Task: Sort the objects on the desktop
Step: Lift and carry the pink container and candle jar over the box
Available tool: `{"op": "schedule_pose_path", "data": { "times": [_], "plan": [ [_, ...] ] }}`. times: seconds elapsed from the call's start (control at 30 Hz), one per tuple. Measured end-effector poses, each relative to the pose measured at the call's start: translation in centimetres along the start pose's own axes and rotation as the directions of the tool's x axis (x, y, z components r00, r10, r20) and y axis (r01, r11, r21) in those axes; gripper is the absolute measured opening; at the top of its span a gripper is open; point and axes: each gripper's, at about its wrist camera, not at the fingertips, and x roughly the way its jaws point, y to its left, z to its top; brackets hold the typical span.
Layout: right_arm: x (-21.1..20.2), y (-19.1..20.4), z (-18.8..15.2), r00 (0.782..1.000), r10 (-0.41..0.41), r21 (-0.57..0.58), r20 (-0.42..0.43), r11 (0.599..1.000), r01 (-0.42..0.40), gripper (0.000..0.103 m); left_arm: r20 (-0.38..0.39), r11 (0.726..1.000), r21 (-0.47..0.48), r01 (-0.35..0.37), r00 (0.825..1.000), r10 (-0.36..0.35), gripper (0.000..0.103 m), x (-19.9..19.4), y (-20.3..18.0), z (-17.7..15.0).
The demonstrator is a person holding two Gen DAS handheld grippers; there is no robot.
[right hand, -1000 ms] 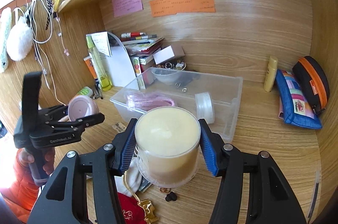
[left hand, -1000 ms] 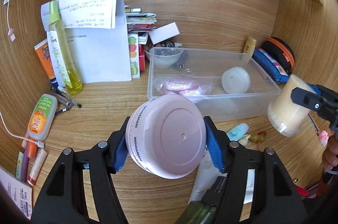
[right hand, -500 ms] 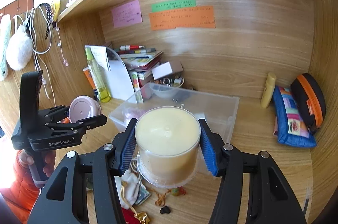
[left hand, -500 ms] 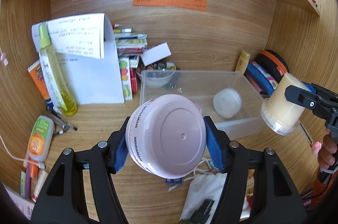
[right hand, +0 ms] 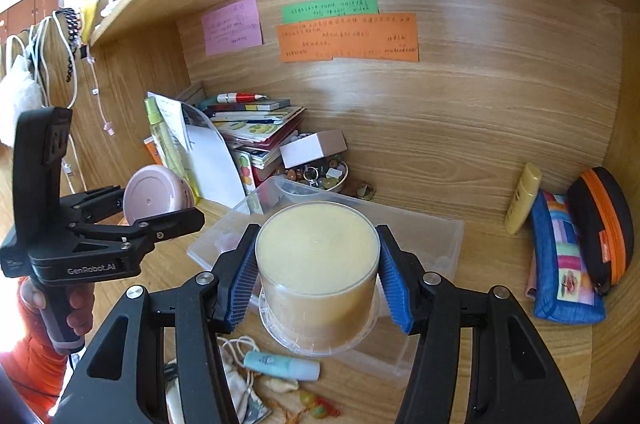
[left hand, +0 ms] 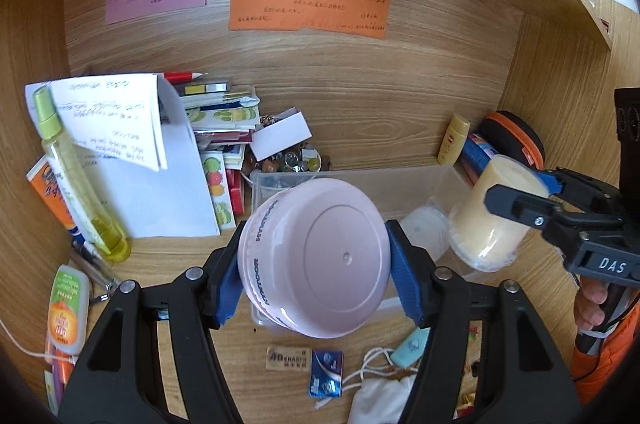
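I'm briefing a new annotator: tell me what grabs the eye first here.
Both grippers are loaded: the left gripper clamps a pink round container and the right gripper a cream-filled clear jar, both above the clear plastic bin. Behind, pink, green and orange notes mark the wooden back wall.

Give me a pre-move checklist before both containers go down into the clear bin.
1. Left gripper grip on the pink jar: ok, both blue pads press its sides.
2. Right gripper grip on the cream-filled clear tub: ok, pads on both sides.
3. Containers held off the desk: ok, both hang in the air over the clear bin.
4. Free floor space in the bin: cannot tell, the held containers hide most of it; a white round lid lies inside.
5. Gap between the two grippers: ok, apart in both views, though the tub sits close to the left gripper's right finger.
6. Clutter in front of the bin, such as the white drawstring pouch: ok, outside the bin.
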Motion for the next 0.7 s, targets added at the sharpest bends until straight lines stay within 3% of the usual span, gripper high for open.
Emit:
{"op": "schedule_pose_path", "data": {
  "times": [0.7],
  "plan": [
    [8.3,-1.1,1.5,0.991,0.063,0.054,-0.118,0.997,-0.057,0.052,-0.085,1.000,0.003,0.023,0.996,-0.022,0.064,5.5,1.4,0.9]
  ]
}}
